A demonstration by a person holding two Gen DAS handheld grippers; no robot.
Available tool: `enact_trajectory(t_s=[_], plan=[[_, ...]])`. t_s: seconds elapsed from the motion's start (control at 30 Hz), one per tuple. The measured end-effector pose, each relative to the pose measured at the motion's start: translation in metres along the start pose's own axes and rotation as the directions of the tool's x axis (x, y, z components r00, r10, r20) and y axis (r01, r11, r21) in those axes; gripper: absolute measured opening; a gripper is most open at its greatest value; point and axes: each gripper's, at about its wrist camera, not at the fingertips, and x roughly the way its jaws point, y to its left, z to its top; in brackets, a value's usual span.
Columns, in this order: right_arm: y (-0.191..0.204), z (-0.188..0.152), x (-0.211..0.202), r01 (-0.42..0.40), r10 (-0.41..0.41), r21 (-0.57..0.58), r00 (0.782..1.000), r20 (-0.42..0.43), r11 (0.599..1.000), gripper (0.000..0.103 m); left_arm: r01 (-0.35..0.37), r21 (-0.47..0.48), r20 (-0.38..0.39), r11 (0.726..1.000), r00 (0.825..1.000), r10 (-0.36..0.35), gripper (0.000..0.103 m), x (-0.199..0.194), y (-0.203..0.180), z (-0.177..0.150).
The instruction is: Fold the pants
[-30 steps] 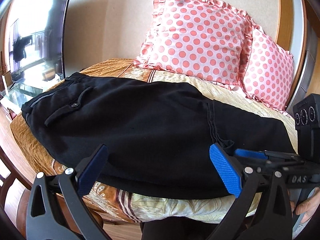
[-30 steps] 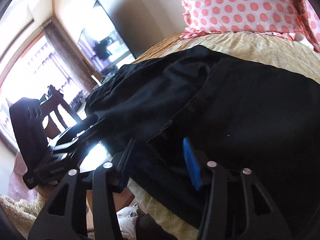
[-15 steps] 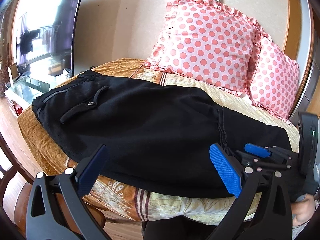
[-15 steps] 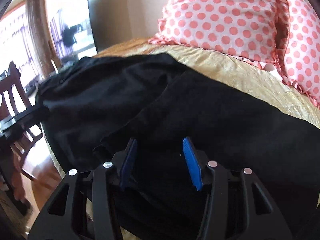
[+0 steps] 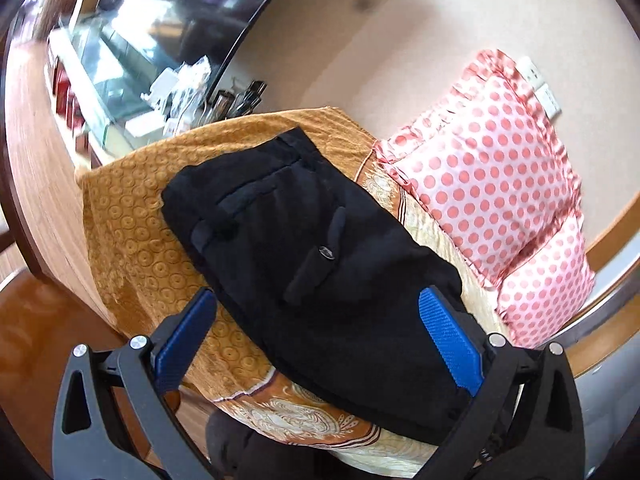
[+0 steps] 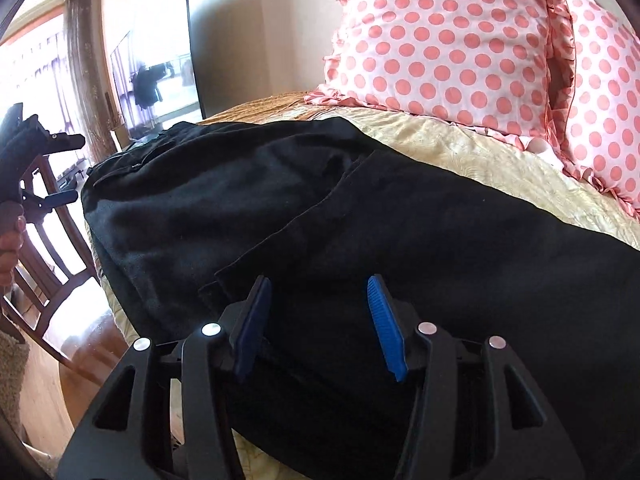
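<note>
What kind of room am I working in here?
Most likely a bedroom: the black pants lie on a bed with a gold patterned bedspread, polka-dot pillows stand against the wall, and a flat screen TV stands beside the bed.

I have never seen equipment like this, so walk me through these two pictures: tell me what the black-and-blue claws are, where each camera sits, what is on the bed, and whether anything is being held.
There is no robot here. A person holds a hand-operated two-finger gripper in each hand, and a wide-angle camera on each one looks forward along its fingers, so the pictures bulge.

The left camera's picture shows the left gripper with its blue pads spread wide over the waist end of a pair of black pants, where a buttoned pocket flap shows. The right camera's picture shows the right gripper half open above the same pants; a fold edge runs across them.

The pants lie on a bed with a gold patterned bedspread, near two pink polka-dot pillows. Neither gripper is holding anything.
</note>
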Motion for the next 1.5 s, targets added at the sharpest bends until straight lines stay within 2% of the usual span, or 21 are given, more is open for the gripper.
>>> enact_trajectory(t_s=[0.17,0.5,0.63,0.67,0.73,0.77,0.83,0.97,1.0,1.1,1.2,1.33,1.4,1.5], plan=[[-0.001,0.0,-0.001,-0.01,0.01,0.0,1.0,-0.001,1.0,0.053,0.032,-0.134,-0.048,0.99,0.998,-0.039,0.1,0.012,0.026,0.015],[-0.001,0.0,0.0,-0.012,0.012,-0.002,1.0,0.007,1.0,0.054,0.045,-0.182,-0.081,0.982,0.995,-0.061,0.1,0.03,0.036,0.034],[-0.001,-0.001,0.001,-0.016,0.016,-0.003,1.0,0.016,1.0,0.054,0.076,-0.213,-0.094,0.974,0.991,-0.098,0.1,0.031,0.041,0.036],[-0.001,-0.001,0.001,-0.017,0.017,-0.004,1.0,0.018,1.0,0.054,0.092,-0.222,-0.097,0.971,0.989,-0.116,0.1,0.032,0.042,0.036],[-0.001,-0.001,0.001,-0.019,0.019,-0.005,1.0,0.02,1.0,0.054,0.174,-0.258,-0.108,0.95,0.972,-0.207,0.098,0.035,0.045,0.032],[-0.001,-0.001,0.001,-0.018,0.019,-0.005,1.0,0.021,1.0,0.054,0.195,-0.264,-0.103,0.945,0.968,-0.228,0.098,0.035,0.045,0.031],[-0.001,-0.001,0.001,-0.018,0.018,-0.005,1.0,0.021,1.0,0.055,0.209,-0.262,-0.085,0.942,0.968,-0.238,0.098,0.035,0.046,0.028],[0.0,-0.001,0.001,-0.016,0.017,-0.007,1.0,0.025,1.0,0.055,0.255,-0.329,-0.041,0.91,0.958,-0.283,0.092,0.033,0.059,0.025],[0.0,-0.001,0.001,-0.016,0.016,-0.007,1.0,0.025,1.0,0.055,0.25,-0.332,-0.039,0.91,0.96,-0.278,0.088,0.033,0.059,0.025],[0.0,-0.002,0.001,-0.016,0.017,-0.007,1.0,0.025,1.0,0.055,0.195,-0.306,-0.041,0.932,0.975,-0.217,0.077,0.036,0.057,0.028],[-0.001,-0.001,0.001,-0.016,0.017,-0.007,1.0,0.026,1.0,0.055,0.161,-0.299,-0.037,0.941,0.983,-0.18,0.07,0.038,0.055,0.031],[-0.001,-0.002,0.001,-0.018,0.018,-0.007,0.999,0.026,1.0,0.055,0.069,-0.249,-0.041,0.966,0.996,-0.082,0.043,0.041,0.049,0.032],[-0.001,-0.002,0.001,-0.018,0.018,-0.007,0.999,0.026,1.0,0.055,0.042,-0.231,-0.038,0.972,0.998,-0.052,0.039,0.042,0.049,0.031],[-0.001,-0.002,0.001,-0.017,0.017,-0.009,1.0,0.026,1.0,0.055,0.035,-0.234,-0.033,0.972,0.999,-0.044,0.038,0.042,0.05,0.031]])
